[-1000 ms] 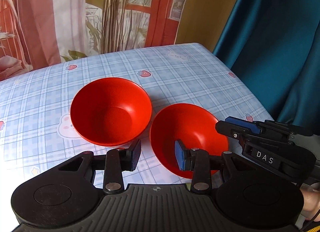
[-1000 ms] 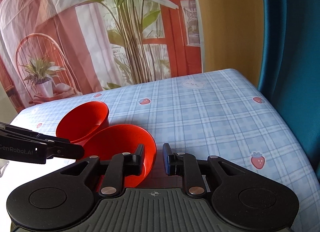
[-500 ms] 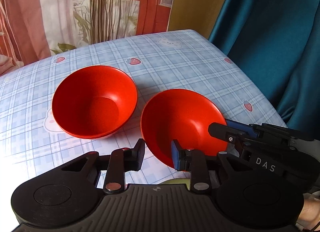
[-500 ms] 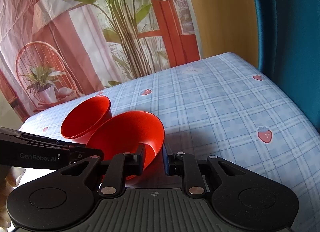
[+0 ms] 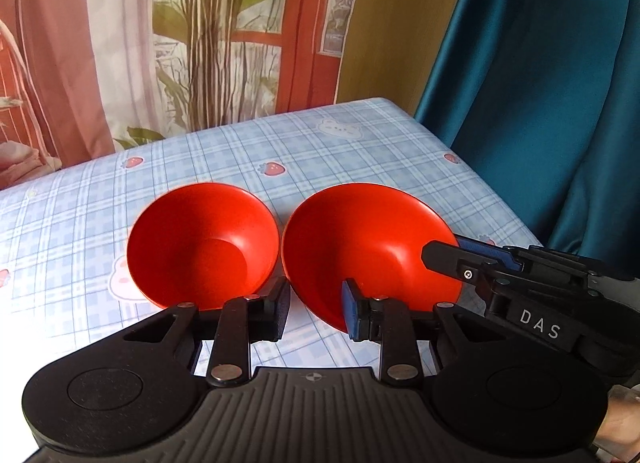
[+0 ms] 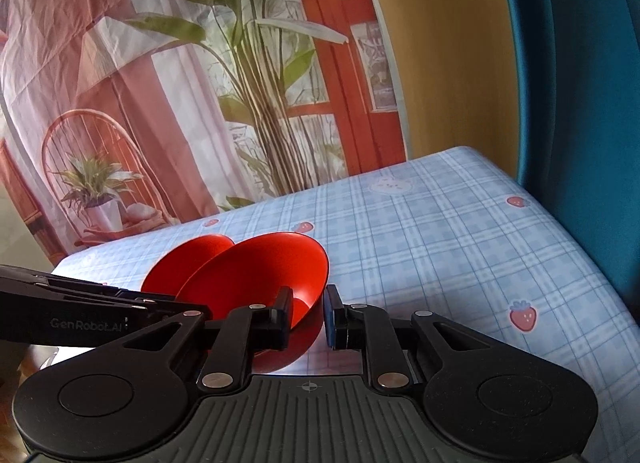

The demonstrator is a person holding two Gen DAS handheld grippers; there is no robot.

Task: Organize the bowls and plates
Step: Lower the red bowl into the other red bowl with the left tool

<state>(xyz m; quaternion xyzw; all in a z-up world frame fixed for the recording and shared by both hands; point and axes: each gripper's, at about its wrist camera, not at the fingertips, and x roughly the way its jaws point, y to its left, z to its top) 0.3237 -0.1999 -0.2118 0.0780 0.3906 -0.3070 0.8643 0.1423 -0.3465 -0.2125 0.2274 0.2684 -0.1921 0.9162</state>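
Nearest in the right wrist view, the right claw is clamped on the rim of the near red bowl: one finger is inside the wall and one outside. The bowl is tilted, with its open side turned toward 10 o'clock, and it seems lifted off the cloth, because a red reflection and a shadow lie under it. I think a rim grip is used because the bowl is too wide to take across.

In the left wrist view the left claw has its fingers apart and holds nothing. Its right finger stands in front of the near edge of the same bowl, at about 1 o'clock from the claw; whether it touches the rim I cannot tell. The right claw comes in from 3 o'clock and bites the rim there.

Farther, at about 11 o'clock from the left claw, the second red bowl stands upright on the worktop, which has a blue checked cloth. The two rims are just beside each other. My judgement is that the held bowl is to be nested into this one, so the tilt must be levelled first, otherwise the rim may knock the standing bowl away. No plates are in view.
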